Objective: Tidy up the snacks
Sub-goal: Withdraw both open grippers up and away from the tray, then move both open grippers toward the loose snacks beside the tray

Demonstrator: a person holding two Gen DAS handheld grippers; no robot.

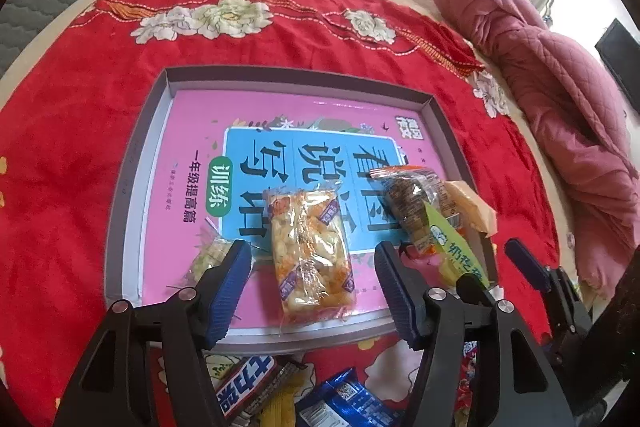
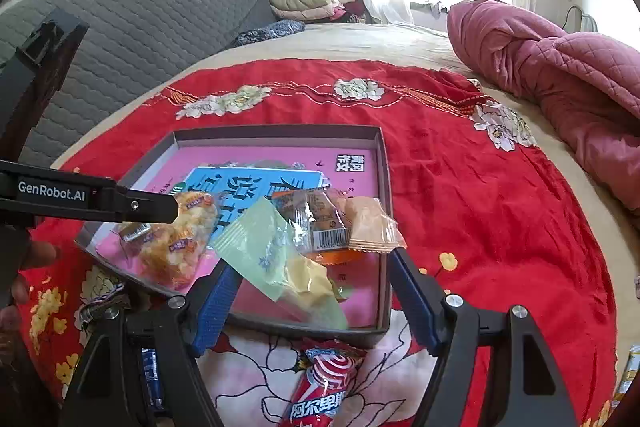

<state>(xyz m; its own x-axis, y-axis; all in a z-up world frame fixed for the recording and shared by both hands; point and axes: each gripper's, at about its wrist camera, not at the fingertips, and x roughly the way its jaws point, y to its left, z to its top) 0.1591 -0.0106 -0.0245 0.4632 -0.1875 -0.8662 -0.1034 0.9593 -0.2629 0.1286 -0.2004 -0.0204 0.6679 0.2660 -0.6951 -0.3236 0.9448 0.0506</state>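
A grey shallow box [image 1: 158,123] [image 2: 384,187] with a pink book lining it lies on the red bedspread. In it lie a clear pack of orange puffed snacks [image 1: 308,259] [image 2: 180,243], a small clear pack [image 1: 208,255], a brown and orange pack [image 1: 416,203] [image 2: 320,223], a pale orange pack [image 2: 370,225] and a light green pack [image 2: 276,259] [image 1: 456,247]. My left gripper [image 1: 314,283] is open above the puffed snack pack. My right gripper [image 2: 310,301] is open around the green pack, not gripping it.
Loose snacks lie on the bedspread in front of the box: a Snickers bar [image 1: 244,383], a blue pack [image 1: 348,403], a red swirl lollipop pack [image 2: 324,383]. A pink quilt [image 2: 560,75] is piled at right, a grey headboard [image 2: 140,23] at left.
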